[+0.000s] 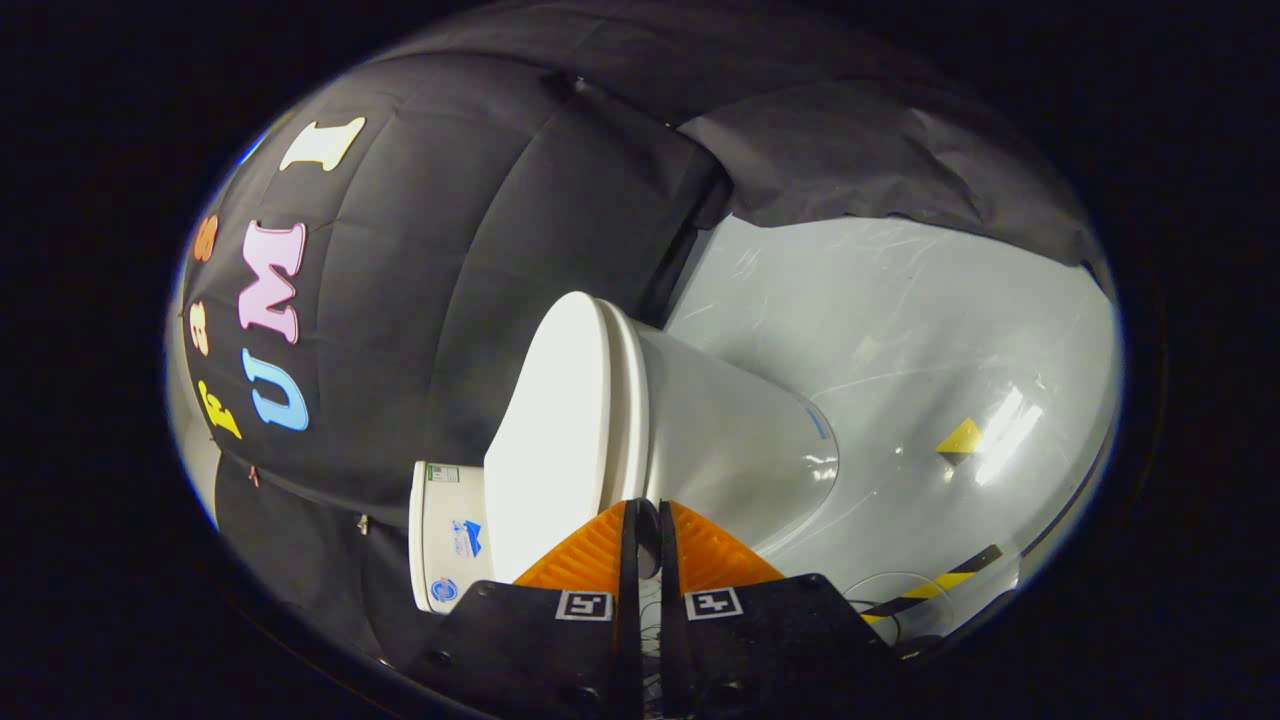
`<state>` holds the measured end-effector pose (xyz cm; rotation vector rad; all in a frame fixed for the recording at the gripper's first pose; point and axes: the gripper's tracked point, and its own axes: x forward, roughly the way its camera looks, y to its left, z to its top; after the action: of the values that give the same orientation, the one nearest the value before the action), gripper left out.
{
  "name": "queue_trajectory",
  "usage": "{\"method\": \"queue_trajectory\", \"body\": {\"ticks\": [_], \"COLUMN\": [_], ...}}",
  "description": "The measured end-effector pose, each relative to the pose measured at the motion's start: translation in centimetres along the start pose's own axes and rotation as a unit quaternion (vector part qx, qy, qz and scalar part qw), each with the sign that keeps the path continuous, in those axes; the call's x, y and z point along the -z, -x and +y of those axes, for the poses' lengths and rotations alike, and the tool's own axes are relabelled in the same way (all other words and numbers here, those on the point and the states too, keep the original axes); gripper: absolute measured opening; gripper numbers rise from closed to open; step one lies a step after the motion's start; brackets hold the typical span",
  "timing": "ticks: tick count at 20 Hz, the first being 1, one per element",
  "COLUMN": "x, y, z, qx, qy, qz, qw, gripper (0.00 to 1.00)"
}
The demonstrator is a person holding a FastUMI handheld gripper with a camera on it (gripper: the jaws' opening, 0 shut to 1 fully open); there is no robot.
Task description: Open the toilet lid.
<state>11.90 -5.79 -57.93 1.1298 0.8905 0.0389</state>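
Jaws nearly closed, narrow gap; gripper (648, 520) orange fingers (590, 555) straddle toilet lid (555, 420) edge (firm pinch on it cannot be confirmed). Camera rolled sideways; lid down against toilet bowl (740, 440), just ahead of tips. Step judged: grasp at lid rim. Next: confirm hold, swing lid toward tank (445, 535).

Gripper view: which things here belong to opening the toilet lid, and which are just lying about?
Belongs to the job:
- smooth white plastic toilet lid, down on the seat
- white ceramic toilet bowl under it
- orange-fingered gripper, fingers nearly together at the lid's edge; grip unclear

Just lying about:
- yellow diamond floor sticker
- yellow-and-black striped tape
- glossy pale grey floor
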Motion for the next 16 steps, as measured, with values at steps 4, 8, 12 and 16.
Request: {"method": "queue_trajectory", "body": {"ticks": [4,8,12,16], "x": [-0.2,-0.6,-0.7,-0.6], "y": [0.7,2.3,3.3,4.0], "z": [1.6,4.3,5.7,8.5], "qx": [0.016,0.01,0.015,0.039], "qy": [0.033,0.047,0.06,0.097], "qz": [-0.009,-0.03,-0.041,-0.051], "qw": [0.999,0.998,0.997,0.993], "gripper": [0.08,0.08,0.08,0.08]}}
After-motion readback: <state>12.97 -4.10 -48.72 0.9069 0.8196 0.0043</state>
